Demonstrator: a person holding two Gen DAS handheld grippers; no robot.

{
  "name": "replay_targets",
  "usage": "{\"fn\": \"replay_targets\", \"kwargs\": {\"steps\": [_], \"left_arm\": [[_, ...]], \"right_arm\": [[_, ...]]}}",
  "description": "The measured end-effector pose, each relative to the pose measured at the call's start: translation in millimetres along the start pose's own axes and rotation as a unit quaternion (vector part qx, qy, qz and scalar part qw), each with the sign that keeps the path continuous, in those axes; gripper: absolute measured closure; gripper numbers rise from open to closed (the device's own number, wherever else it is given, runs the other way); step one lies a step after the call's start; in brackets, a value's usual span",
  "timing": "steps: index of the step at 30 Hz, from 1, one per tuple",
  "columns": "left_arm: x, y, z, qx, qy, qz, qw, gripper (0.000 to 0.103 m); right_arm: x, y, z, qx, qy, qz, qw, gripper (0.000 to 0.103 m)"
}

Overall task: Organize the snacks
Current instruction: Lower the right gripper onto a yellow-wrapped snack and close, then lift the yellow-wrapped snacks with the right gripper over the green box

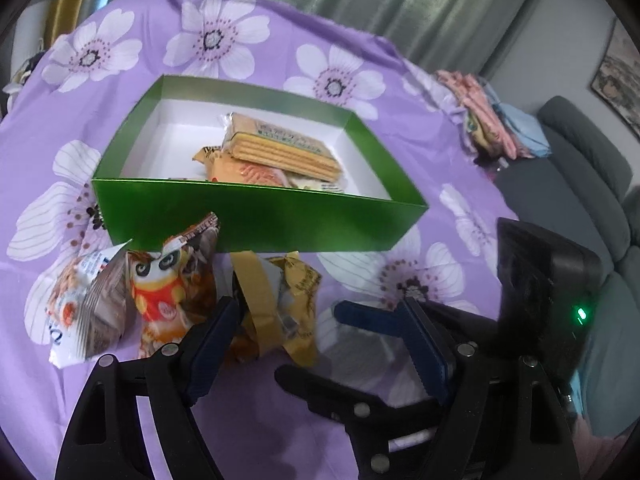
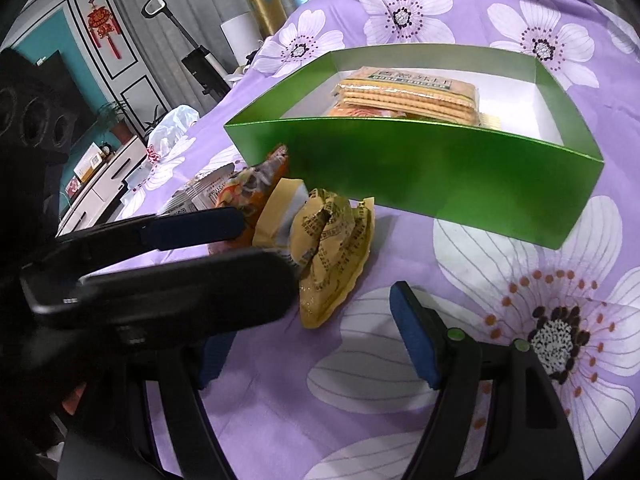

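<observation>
Closing in: both grippers hang over the loose snacks piled against the near wall of the green box [image 1: 256,216] on the purple flowered cloth [image 1: 440,240].
Left gripper [image 1: 316,340]: jaws apart, nothing clamped; the yellow packet [image 1: 276,300] sits just ahead, beside its left pad, and no pad presses on it.
Right gripper [image 2: 320,344]: jaws apart too, empty; the same yellow packet lies ahead of it, toward its left finger.
Crossing: the left gripper's fingers [image 2: 192,228] reach in from the left in the right wrist view, tips right at the pile.
Why there: the leftovers huddle at the box's near wall, a short lift from going in, I'd say.
Box contents: a wafer pack [image 1: 280,148] lies on top of an orange packet [image 1: 240,168], resting roughly mid-box.
Wafer axis: long side runs along the box's length, flat, layered edge facing the near wall.
Yellow packet axis: crumpled, tilted up on one end; long axis runs roughly toward the box.
Others: panda packet [image 1: 164,292] and white packet [image 1: 84,304] stand propped together nearer the cloth's left edge.
</observation>
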State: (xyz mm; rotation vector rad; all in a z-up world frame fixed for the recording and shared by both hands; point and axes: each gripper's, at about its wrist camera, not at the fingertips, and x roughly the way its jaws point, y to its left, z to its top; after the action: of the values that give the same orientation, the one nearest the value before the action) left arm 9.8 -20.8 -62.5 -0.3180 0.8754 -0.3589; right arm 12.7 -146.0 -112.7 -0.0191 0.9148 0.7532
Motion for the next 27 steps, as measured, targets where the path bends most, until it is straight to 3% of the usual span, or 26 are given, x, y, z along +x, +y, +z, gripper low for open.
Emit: {"fn": "replay_targets", "kwargs": {"steps": [5, 7, 14, 19, 27], "left_arm": [[14, 5, 7, -0.012, 0.025, 0.016, 0.9995, 0.032], [15, 5, 7, -0.009, 0.027, 0.023, 0.9993, 0.045], [17, 13, 9, -0.010, 0.035, 0.037, 0.9987, 0.067], [17, 11, 9, 0.003, 0.033, 0.043, 0.9985, 0.068], [5, -4, 9, 0.021, 0.023, 0.039, 0.9988, 0.070]], "right_arm": [[6, -2, 2, 0.003, 0.001, 0.015, 1.000, 0.030], [8, -3, 4, 0.003, 0.001, 0.021, 1.000, 0.033], [19, 0, 11, 0.002, 0.013, 0.028, 1.000, 0.048], [18, 4, 12, -0.004, 0.011, 0.030, 0.999, 0.062], [4, 9, 11, 0.000, -0.008, 0.032, 0.999, 0.068]]}}
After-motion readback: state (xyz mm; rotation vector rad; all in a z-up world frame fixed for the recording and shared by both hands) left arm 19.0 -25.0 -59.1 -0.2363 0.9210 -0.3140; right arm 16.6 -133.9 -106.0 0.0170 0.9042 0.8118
